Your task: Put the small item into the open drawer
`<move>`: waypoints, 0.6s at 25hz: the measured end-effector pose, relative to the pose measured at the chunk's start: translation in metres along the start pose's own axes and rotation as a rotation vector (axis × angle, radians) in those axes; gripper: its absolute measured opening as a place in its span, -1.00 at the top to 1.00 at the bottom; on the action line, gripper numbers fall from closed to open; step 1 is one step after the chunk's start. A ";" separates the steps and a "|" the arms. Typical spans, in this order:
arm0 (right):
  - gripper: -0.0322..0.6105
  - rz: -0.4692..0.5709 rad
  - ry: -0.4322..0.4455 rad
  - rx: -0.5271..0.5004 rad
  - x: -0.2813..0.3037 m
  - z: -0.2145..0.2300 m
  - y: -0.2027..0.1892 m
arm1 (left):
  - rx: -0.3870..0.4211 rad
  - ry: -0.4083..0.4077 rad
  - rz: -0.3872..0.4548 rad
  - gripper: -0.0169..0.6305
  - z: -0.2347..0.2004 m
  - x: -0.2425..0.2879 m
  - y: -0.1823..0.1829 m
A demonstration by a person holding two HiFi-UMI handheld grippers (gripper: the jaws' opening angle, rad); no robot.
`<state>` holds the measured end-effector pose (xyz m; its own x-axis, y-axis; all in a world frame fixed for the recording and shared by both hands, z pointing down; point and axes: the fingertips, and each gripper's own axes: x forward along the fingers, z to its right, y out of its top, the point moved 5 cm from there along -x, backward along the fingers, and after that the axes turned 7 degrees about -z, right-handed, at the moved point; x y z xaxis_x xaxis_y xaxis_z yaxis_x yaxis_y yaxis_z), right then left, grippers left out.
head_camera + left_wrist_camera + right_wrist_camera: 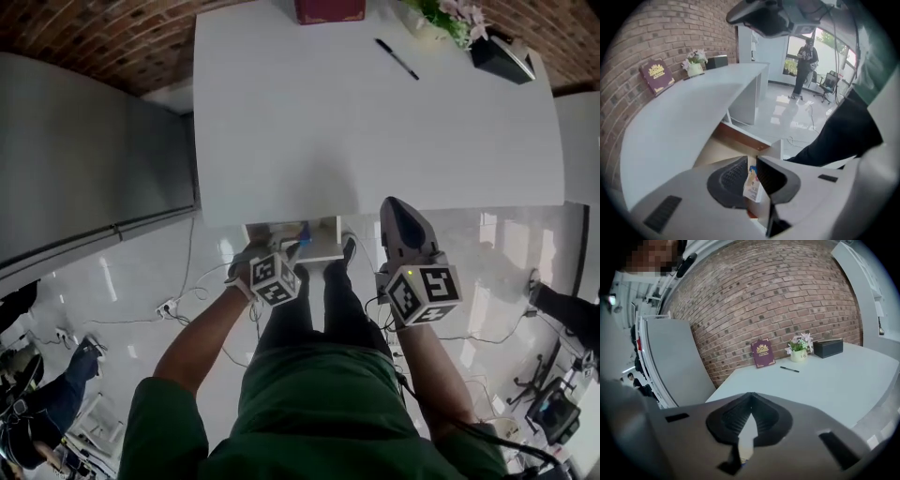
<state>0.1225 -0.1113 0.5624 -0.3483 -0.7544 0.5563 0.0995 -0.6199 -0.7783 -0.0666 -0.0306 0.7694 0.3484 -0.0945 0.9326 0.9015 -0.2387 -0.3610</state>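
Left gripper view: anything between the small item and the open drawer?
Nothing visible. The small item shows in the gap between the jaws of the left gripper, with the open drawer directly beyond. Whether the jaws actually grip it is unclear.

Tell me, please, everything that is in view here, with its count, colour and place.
desk: one, white, against the wall
wall: one, red brick, behind the desk
book: one, maroon, back of the desk, leaning on the wall
pen: one, black, on the desk
flowers: one pale pot, pink blooms, back of the desk
box: one, black, beside the flowers
cabinet: one, grey, left of the desk
drawer: one, white, open under the desk's near edge
packet: one, white with blue print, held in the left gripper
bystander: one, dark clothes, by the far window
left gripper: one, white, above the drawer
right gripper: one, grey, shut, empty
legs: two, dark trousers, before the drawer
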 end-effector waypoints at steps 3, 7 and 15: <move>0.90 0.031 0.009 -0.028 -0.007 -0.008 0.018 | -0.038 0.047 0.113 0.79 -0.011 -0.045 0.035; 0.90 0.074 0.011 -0.066 -0.019 -0.017 0.042 | -0.131 0.139 0.264 0.79 -0.041 -0.106 0.075; 0.90 0.194 0.011 -0.144 -0.043 -0.034 0.099 | -0.301 0.364 0.522 0.81 -0.095 -0.221 0.126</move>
<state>0.1158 -0.1330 0.4510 -0.3457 -0.8537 0.3894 0.0320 -0.4255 -0.9044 -0.0546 -0.1316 0.5174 0.5608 -0.5741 0.5966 0.5118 -0.3261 -0.7948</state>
